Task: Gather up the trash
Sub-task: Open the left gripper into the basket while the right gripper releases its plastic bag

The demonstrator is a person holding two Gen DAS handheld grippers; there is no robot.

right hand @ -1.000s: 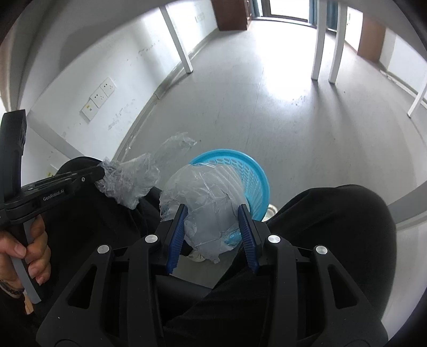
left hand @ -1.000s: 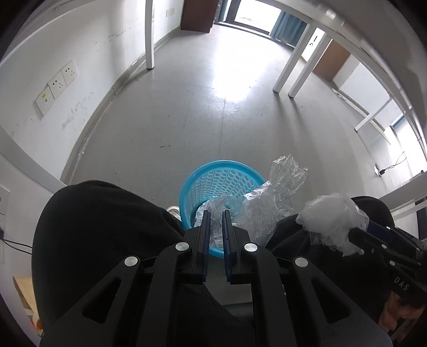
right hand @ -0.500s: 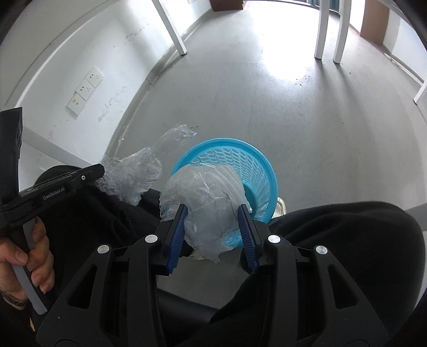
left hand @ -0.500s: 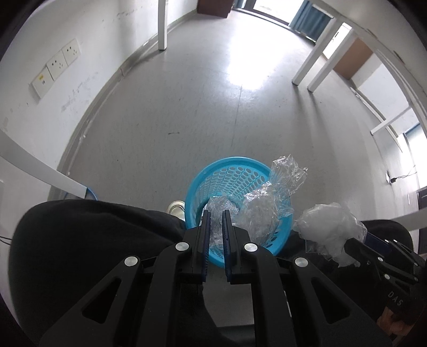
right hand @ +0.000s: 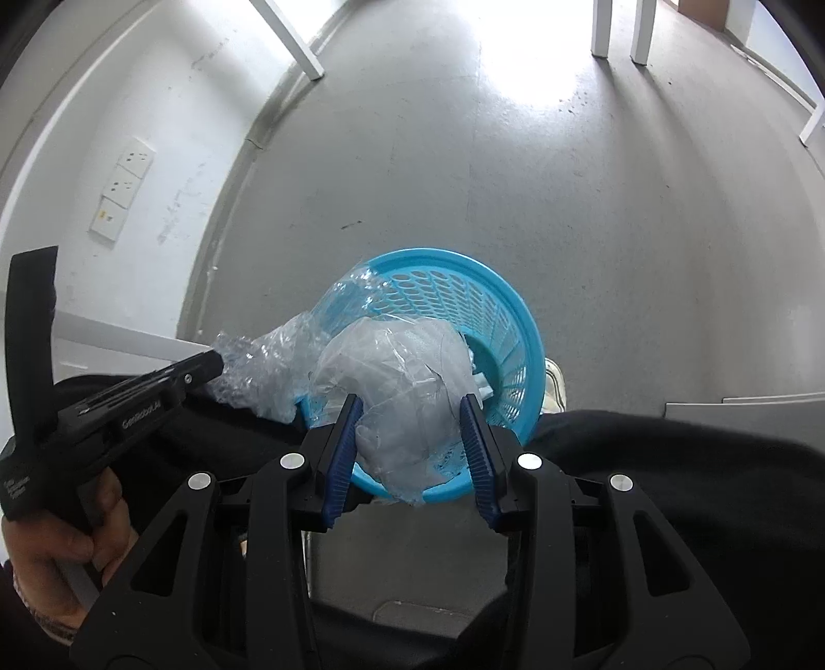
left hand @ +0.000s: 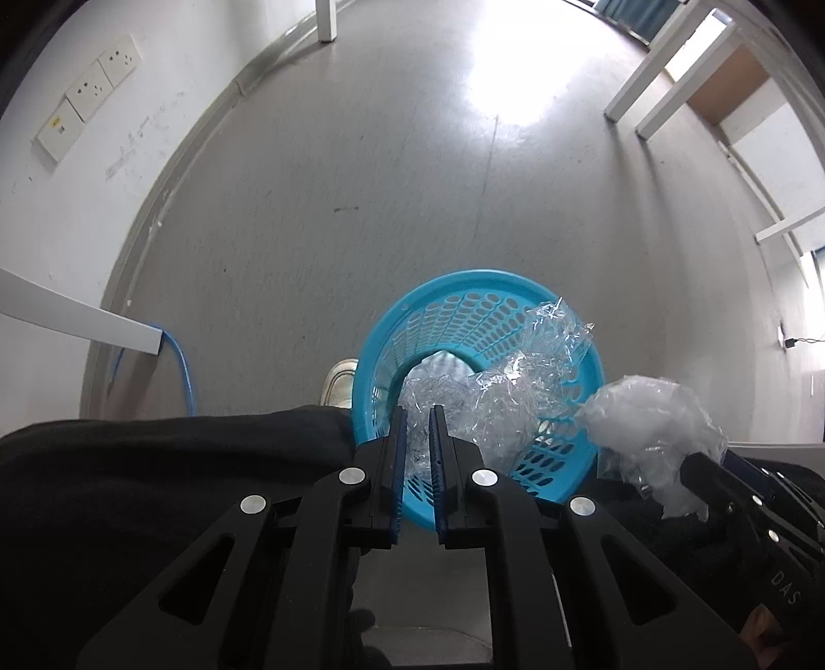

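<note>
A blue perforated basket (left hand: 464,304) stands on the grey floor between the person's legs; it also shows in the right wrist view (right hand: 495,319). My left gripper (left hand: 417,412) is shut on a crinkled clear plastic wrap (left hand: 515,381) that hangs over the basket's mouth. My right gripper (right hand: 412,407) is shut on a bunched whitish plastic bag (right hand: 407,381), held above the basket's near rim. The bag also shows in the left wrist view (left hand: 655,433), and the wrap in the right wrist view (right hand: 268,366).
The person's black-trousered legs (left hand: 170,489) flank the basket, with a white shoe (left hand: 337,381) beside it. A white wall with sockets (left hand: 87,98) is at left, a blue cable (left hand: 180,361) runs down it, and white table legs (right hand: 613,26) stand farther off.
Both grippers have moved forward and down toward the basket, which now looks larger and lies under both pieces of plastic. Both still grip their plastic.
</note>
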